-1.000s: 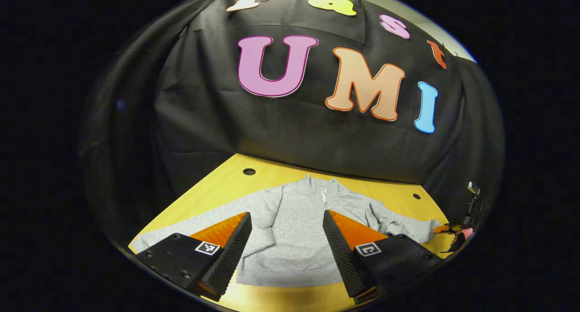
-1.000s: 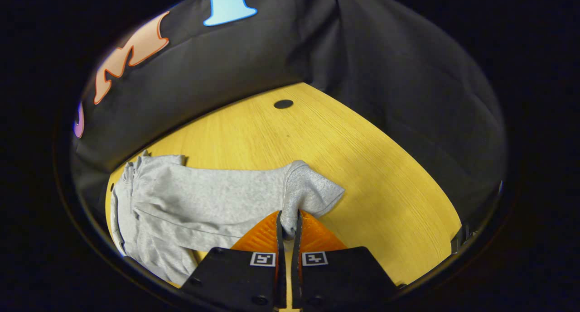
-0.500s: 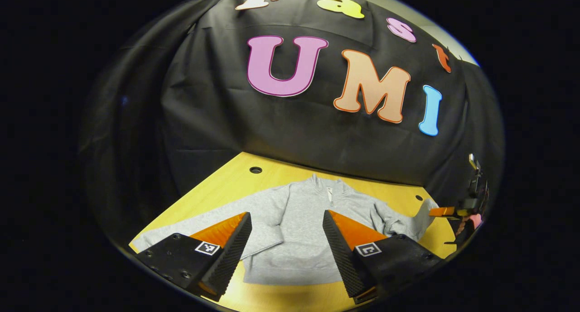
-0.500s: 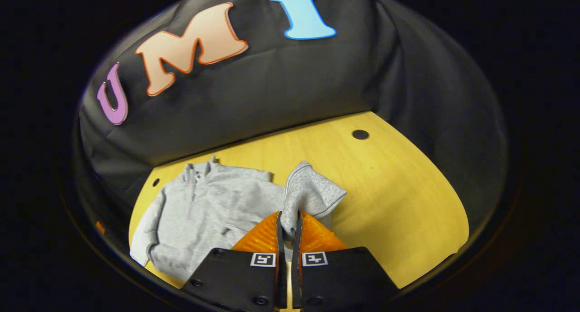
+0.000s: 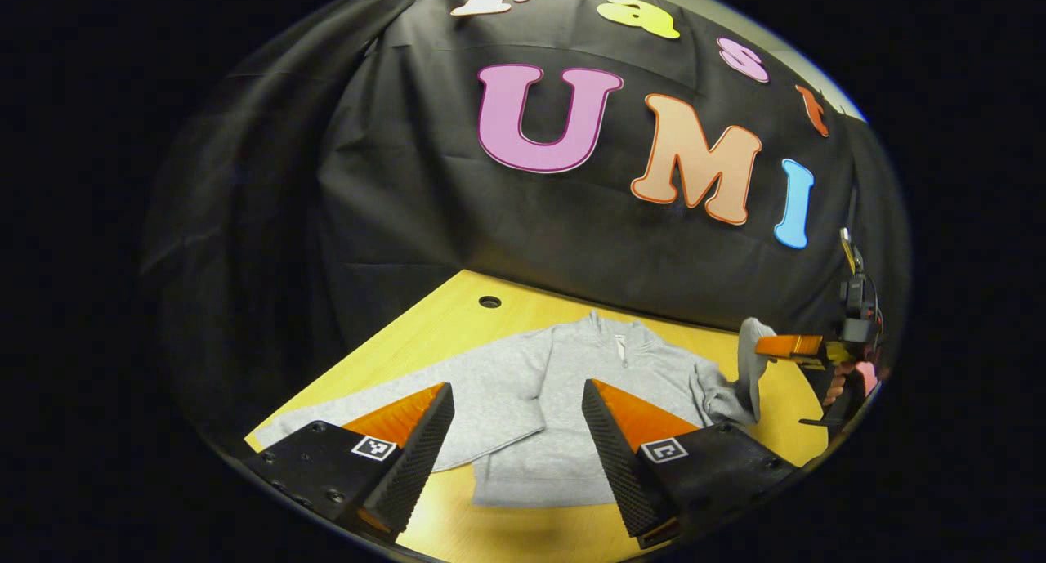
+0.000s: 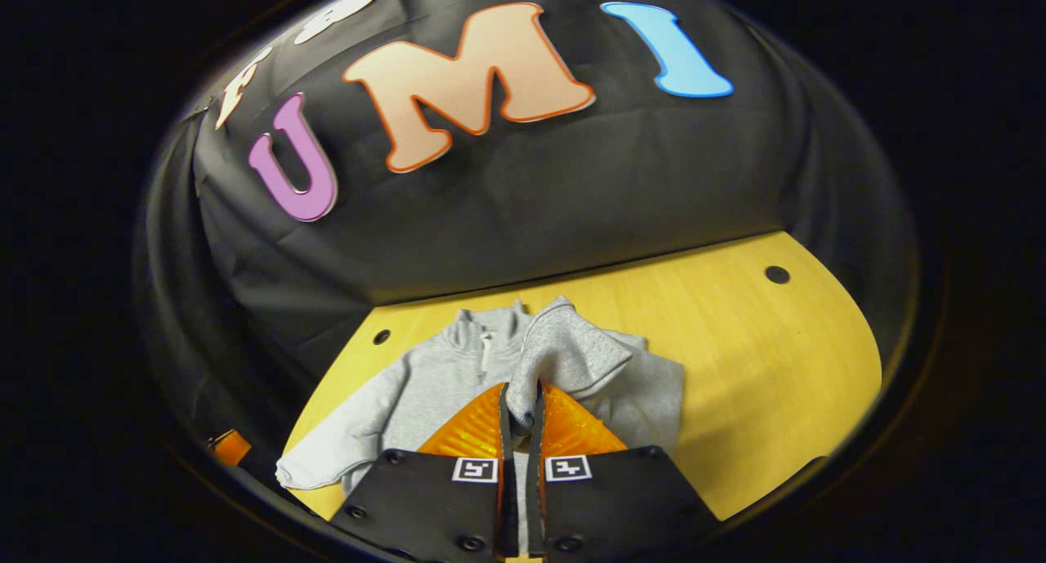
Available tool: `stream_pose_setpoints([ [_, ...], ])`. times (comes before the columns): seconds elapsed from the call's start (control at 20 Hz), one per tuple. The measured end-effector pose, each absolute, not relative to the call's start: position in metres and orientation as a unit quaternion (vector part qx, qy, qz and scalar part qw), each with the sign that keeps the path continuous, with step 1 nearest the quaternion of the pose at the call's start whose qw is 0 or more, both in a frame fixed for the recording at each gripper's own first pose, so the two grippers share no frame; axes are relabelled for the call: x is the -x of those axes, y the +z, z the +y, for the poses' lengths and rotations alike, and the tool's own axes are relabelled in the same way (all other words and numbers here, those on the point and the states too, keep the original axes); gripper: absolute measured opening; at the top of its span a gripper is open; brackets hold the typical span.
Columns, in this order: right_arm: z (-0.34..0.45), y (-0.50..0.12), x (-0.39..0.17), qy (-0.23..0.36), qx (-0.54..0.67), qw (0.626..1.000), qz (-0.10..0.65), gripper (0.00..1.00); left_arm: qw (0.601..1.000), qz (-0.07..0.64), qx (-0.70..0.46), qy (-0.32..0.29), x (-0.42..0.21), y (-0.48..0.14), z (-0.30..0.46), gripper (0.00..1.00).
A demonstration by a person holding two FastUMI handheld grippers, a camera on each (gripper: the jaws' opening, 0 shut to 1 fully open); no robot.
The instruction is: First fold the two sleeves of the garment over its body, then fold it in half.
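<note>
Place: a recording booth
Signs: black cloth wall [image 5: 409, 187]; yellow wooden table [image 6: 735, 334] with round holes [image 6: 776, 274]

Both grippers carry black housings with small screws. The left gripper [image 5: 517, 432], at the bottom of its view, has ridged inner finger faces and square black-and-white markers, as does the right gripper [image 6: 520, 420].
</note>
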State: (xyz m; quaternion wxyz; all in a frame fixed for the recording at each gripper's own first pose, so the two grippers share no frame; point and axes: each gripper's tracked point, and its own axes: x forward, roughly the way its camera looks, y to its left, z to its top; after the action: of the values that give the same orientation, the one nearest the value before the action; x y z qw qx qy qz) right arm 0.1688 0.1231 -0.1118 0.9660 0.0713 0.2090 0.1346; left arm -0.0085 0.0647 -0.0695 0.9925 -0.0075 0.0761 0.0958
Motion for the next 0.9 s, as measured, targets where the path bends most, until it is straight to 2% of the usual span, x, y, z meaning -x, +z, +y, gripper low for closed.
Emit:
stream_pose_setpoints([
  [0.25,0.211,-0.116,-0.168,0.205,-0.055,0.955,0.208,0.07,0.989,0.083,0.025,0.118,0.026,-0.079,0.086,0.92],
  [0.3,0.229,-0.12,-0.168,0.219,-0.052,0.951,0.21,0.07,0.989,0.083,0.029,0.122,0.03,-0.081,0.09,0.89],
  [0.35,0.248,-0.122,-0.17,0.234,-0.05,0.948,0.211,0.07,0.988,0.083,0.033,0.127,0.033,-0.084,0.096,0.92],
  [0.6,0.332,-0.149,-0.174,0.289,-0.034,0.93,0.226,0.07,0.981,0.089,0.045,0.169,0.05,-0.095,0.131,0.92],
  [0.9,0.389,-0.214,-0.18,0.305,0.023,0.918,0.254,0.07,0.967,0.099,0.058,0.227,0.078,-0.112,0.184,0.92],
])
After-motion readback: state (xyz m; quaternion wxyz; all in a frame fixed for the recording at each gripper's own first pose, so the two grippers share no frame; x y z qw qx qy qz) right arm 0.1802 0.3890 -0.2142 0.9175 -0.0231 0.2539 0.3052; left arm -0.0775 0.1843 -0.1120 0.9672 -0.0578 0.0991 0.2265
